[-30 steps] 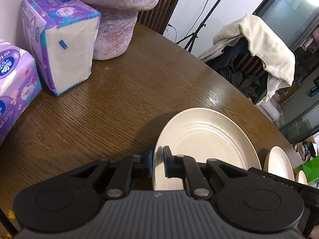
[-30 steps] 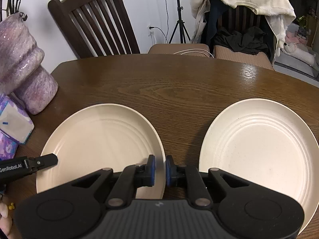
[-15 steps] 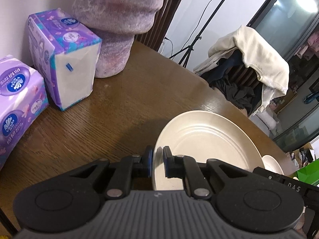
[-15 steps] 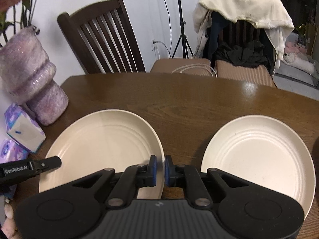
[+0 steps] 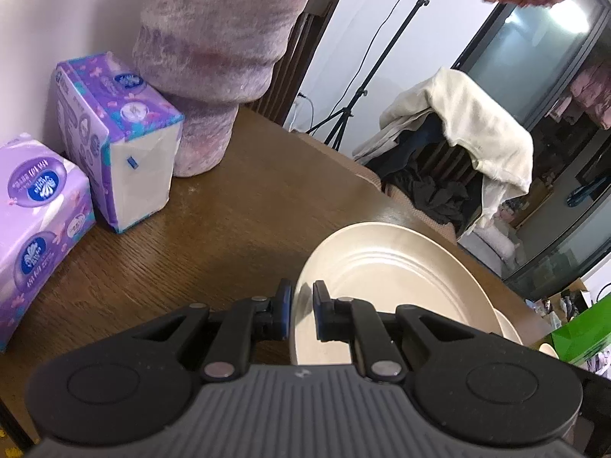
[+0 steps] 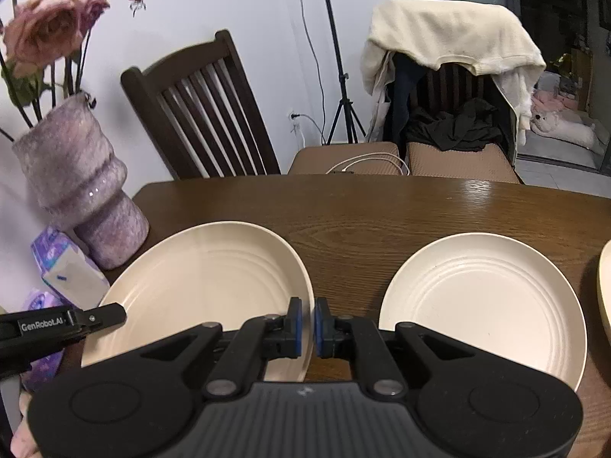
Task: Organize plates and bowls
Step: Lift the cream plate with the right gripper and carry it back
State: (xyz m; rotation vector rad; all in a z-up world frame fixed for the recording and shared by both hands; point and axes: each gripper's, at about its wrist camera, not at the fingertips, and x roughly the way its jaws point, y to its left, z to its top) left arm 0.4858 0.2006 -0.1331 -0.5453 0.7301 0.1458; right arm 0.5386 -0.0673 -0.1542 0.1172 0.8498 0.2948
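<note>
Cream round ridged plate (image 6: 206, 290), left on the brown wooden table (image 6: 382, 210), is clamped at opposite rims by left gripper (image 5: 301, 315) and right gripper (image 6: 307, 326); a matching plate (image 6: 481, 305) lies right.

- Ahead of the right gripper (image 6: 308, 318), bare table (image 6: 382, 213) runs between the held plate (image 6: 206, 286) and the second plate (image 6: 481, 305).
- Far left, the vase (image 6: 80, 187) and tissue packs (image 5: 114, 141) block passage.
- Beyond the table's far edge stand chairs (image 6: 206, 110).
</note>
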